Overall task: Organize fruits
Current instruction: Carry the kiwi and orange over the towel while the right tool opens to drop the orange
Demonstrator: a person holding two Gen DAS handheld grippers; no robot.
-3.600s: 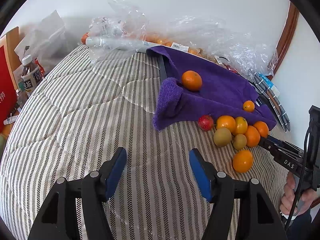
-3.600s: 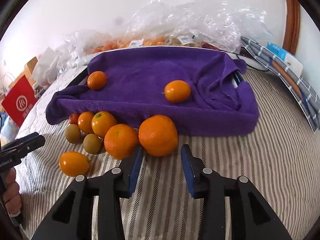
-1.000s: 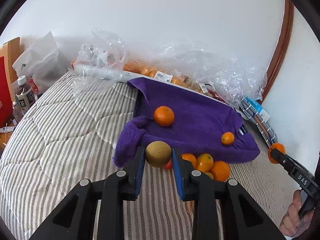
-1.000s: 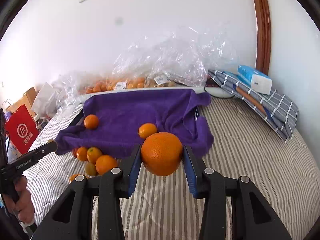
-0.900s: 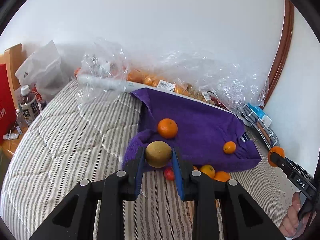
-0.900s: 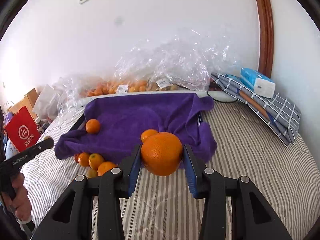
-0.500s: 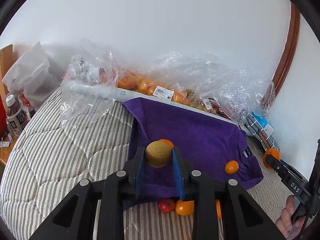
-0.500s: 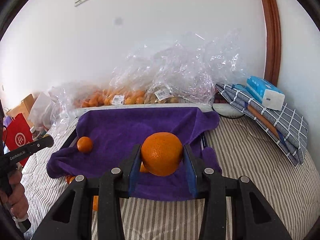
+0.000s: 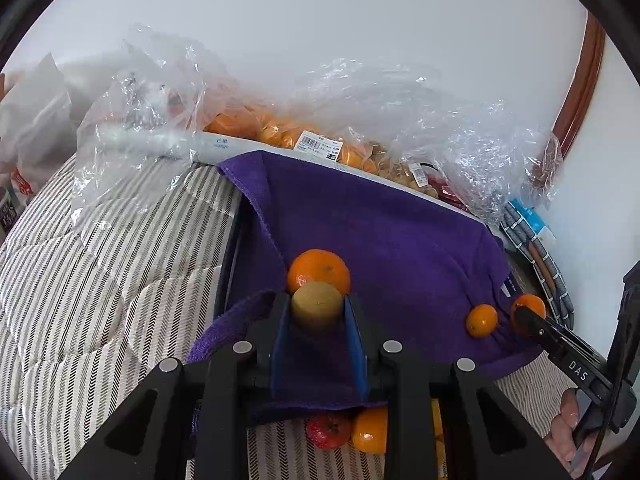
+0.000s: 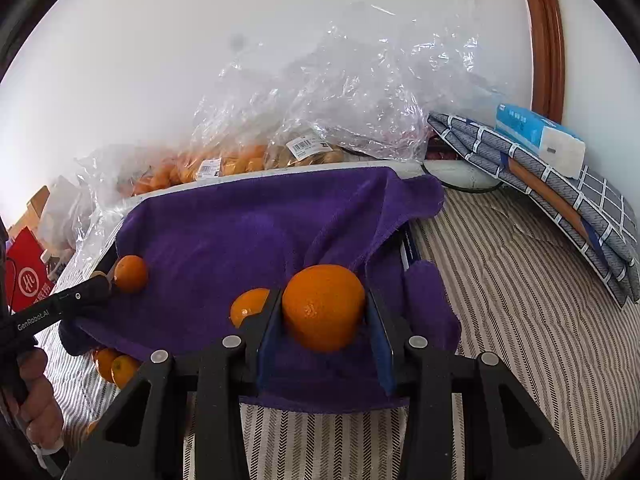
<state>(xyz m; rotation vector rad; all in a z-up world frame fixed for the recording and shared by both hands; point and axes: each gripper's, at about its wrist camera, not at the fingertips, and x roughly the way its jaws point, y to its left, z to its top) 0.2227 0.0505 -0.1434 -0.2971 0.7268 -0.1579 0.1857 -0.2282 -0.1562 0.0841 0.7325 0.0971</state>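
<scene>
In the left wrist view, clear plastic bags [image 9: 168,120] of fruit fill the upper left. At centre, the left gripper [image 9: 317,316] pinches a kiwi [image 9: 317,306] between its blue pads above the purple towel [image 9: 380,232], just in front of an orange [image 9: 319,270] lying on the cloth (whether they touch cannot be told). A small mandarin [image 9: 481,320] sits lower right. In the right wrist view, the right gripper [image 10: 323,312] clamps a large orange [image 10: 323,306] at centre frame over the towel's near edge; folded checked cloth [image 10: 560,200] lies upper right.
</scene>
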